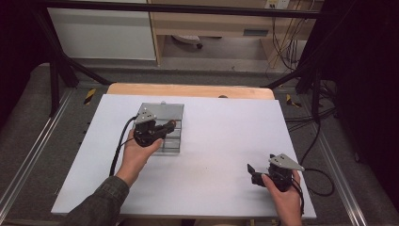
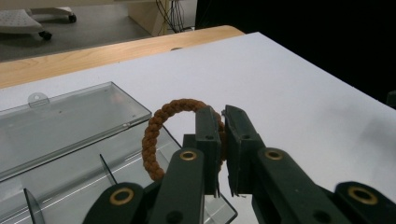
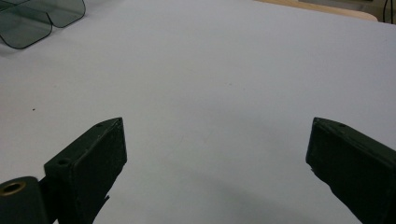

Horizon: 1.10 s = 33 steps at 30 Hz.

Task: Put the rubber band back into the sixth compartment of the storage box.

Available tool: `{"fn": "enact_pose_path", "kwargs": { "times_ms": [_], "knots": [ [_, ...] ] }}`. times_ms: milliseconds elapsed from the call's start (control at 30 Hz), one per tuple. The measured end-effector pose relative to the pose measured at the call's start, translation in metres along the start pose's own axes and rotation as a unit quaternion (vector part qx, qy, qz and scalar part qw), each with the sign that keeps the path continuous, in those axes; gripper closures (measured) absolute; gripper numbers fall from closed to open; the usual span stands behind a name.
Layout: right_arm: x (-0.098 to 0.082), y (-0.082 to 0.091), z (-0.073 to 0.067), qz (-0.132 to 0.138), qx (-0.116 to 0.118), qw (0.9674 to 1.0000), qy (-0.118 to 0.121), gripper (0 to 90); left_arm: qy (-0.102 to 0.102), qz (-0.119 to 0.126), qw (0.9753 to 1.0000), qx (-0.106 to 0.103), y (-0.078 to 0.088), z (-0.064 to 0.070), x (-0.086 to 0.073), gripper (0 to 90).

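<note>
A brown braided ring of cord [image 2: 161, 135], twisted like rope, stands upright at the centre of the left gripper view. The left claw [image 2: 222, 128] is closed on its right side, the cord pinched between the two pads, while the rest of the loop curves free to the left. In the high view it hangs at centre left, over the clear plastic box [image 1: 171, 113], whose lid [image 2: 60, 116] lies open flat toward the upper left and whose thin dividers split the tray into compartments. The box sits on the left half of the white bench [image 1: 221, 127], well inside every edge. To its right the surface runs bare to the right claw [image 1: 251, 172], which rests low at lower right with jaws spread wide and nothing between them.
</note>
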State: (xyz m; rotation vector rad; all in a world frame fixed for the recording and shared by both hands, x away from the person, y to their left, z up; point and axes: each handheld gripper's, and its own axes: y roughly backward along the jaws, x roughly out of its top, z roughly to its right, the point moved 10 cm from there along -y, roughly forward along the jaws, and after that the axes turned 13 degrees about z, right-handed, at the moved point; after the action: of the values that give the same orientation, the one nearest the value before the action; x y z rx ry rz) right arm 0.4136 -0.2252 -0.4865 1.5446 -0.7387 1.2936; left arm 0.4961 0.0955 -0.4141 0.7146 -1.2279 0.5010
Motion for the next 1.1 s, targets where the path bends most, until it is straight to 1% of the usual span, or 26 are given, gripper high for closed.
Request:
{"fn": "enact_pose_path", "kwargs": {
  "times_ms": [167, 267, 367, 433, 533, 633, 800, 1033, 1100],
  "knots": [
    [0.001, 0.0, 0.0, 0.001, 0.0, 1.0, 0.002, 5.7, -0.003, -0.01, 0.9999, 0.008, -0.001, -0.004, -0.004, 84.3],
    [0.001, 0.001, 0.0, 0.002, 0.001, 1.0, 0.003, 5.8, -0.001, -0.015, 0.9999, 0.008, -0.001, -0.004, -0.006, 84.2],
    [0.001, 0.0, -0.001, 0.001, 0.002, 1.0, 0.003, 5.8, 0.021, -0.015, 0.9996, 0.008, -0.003, -0.005, -0.01, 84.2],
    [0.001, 0.0, -0.001, 0.001, 0.002, 1.0, 0.003, 5.8, 0.02, -0.02, 0.9995, 0.012, -0.003, -0.007, -0.013, 84.2],
    [0.001, 0.001, -0.001, 0.001, 0.003, 1.0, 0.002, 5.8, 0.025, -0.024, 0.9993, 0.015, -0.004, -0.009, -0.018, 84.2],
    [0.001, 0.001, -0.001, 0.0, 0.003, 1.0, 0.003, 5.8, 0.025, -0.028, 0.9992, 0.016, -0.004, -0.01, -0.022, 84.2],
    [0.001, 0.001, -0.002, -0.001, 0.003, 1.0, 0.004, 5.6, 0.027, -0.027, 0.9992, 0.016, -0.004, -0.01, -0.022, 84.2],
    [0.001, 0.0, -0.002, -0.001, 0.004, 1.0, 0.004, 5.6, 0.022, -0.034, 0.999, 0.018, -0.004, -0.01, -0.026, 84.2],
    [0.001, 0.0, -0.002, -0.001, 0.004, 1.0, 0.004, 5.6, 0.026, -0.034, 0.9989, 0.017, -0.005, -0.01, -0.027, 84.2]
  ]
}}
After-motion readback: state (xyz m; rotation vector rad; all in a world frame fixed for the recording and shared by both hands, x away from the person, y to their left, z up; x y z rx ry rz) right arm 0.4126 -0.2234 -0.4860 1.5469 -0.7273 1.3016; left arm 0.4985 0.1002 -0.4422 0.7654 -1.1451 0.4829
